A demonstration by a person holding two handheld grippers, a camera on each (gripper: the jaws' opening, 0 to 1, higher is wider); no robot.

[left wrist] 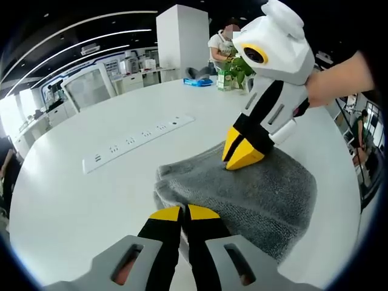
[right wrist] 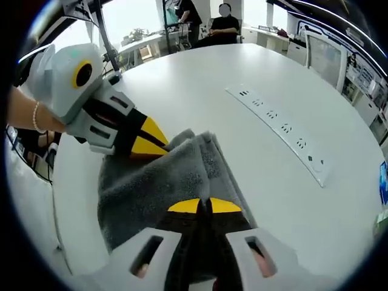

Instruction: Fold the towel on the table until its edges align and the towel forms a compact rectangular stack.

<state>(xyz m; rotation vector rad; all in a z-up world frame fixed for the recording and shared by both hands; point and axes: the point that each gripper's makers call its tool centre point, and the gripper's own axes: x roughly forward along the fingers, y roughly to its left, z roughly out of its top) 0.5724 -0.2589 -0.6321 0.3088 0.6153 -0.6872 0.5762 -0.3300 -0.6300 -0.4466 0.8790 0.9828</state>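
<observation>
While the two cameras face each other across a round white table [left wrist: 73, 200], each one looks at the same grey towel [left wrist: 267, 194] from an opposite side. It lies folded in a thick, soft-edged bundle on the tabletop, near the table's edge.

From the left gripper view, the left gripper [left wrist: 184, 213] rises from the bottom with its yellow-tipped jaws pressed together, the tips resting at the near edge of the towel where its layers bunch. Whether cloth is pinched between them cannot be told. Across the towel, the right gripper [left wrist: 241, 154] comes in from the upper right, white-bodied, held by a hand [left wrist: 330, 82] in a dark sleeve. Its yellow tips are closed and touch the towel's far edge. This view also shows a white power strip [left wrist: 136, 142] lying flat to the left of the towel, a white pillar [left wrist: 182, 39], a seated person [left wrist: 221, 45] at the far side, and green cartons [left wrist: 233, 76] beside them.

From the right gripper view, the right gripper's jaws are closed, tips together over the towel's near edge, and a dark fold seems to sit between them, though a grip is not certain. The left gripper enters from the left, held by a hand wearing a pearl bracelet [right wrist: 36, 118], its closed tips at the towel's folded corner. Stacked layers show along that edge. The power strip runs off to the right, and two people [right wrist: 212, 21] sit by bright windows beyond the table.
</observation>
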